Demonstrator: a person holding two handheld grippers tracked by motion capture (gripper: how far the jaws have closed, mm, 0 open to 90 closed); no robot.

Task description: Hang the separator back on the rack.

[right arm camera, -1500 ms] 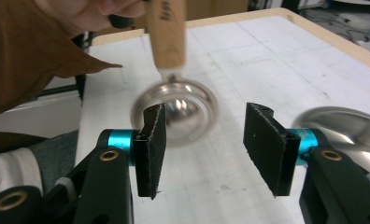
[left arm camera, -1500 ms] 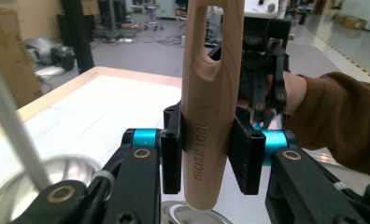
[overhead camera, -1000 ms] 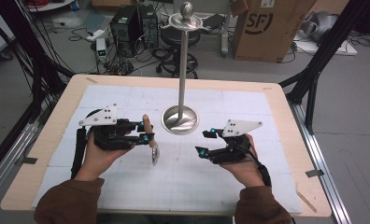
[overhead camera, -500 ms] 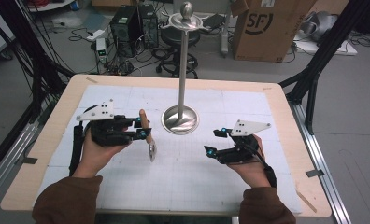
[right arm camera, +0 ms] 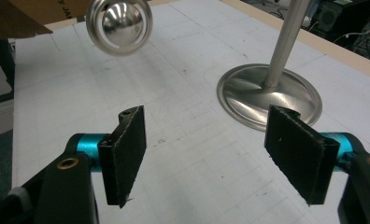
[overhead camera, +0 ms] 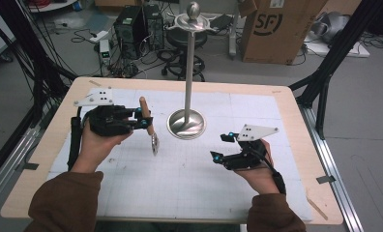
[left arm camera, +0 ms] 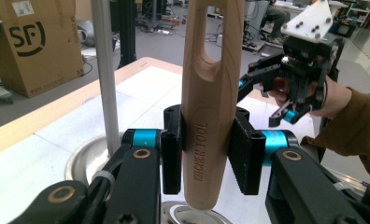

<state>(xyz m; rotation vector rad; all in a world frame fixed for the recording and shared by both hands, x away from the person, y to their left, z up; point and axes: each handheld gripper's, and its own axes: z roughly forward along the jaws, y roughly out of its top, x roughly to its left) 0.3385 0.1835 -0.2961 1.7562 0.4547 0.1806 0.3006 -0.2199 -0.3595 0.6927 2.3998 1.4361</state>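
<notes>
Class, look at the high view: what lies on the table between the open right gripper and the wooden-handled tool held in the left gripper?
Bare gridded mat only. In the high view nothing lies between the right gripper and the tool.

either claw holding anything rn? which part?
Left claw clamps the wooden handle of a kitchen tool, near the handle's lower end. Right claw is open, holding nothing.

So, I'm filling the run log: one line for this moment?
left gripper: shut on ladle | right gripper: open, nothing held | stand: upright
</notes>
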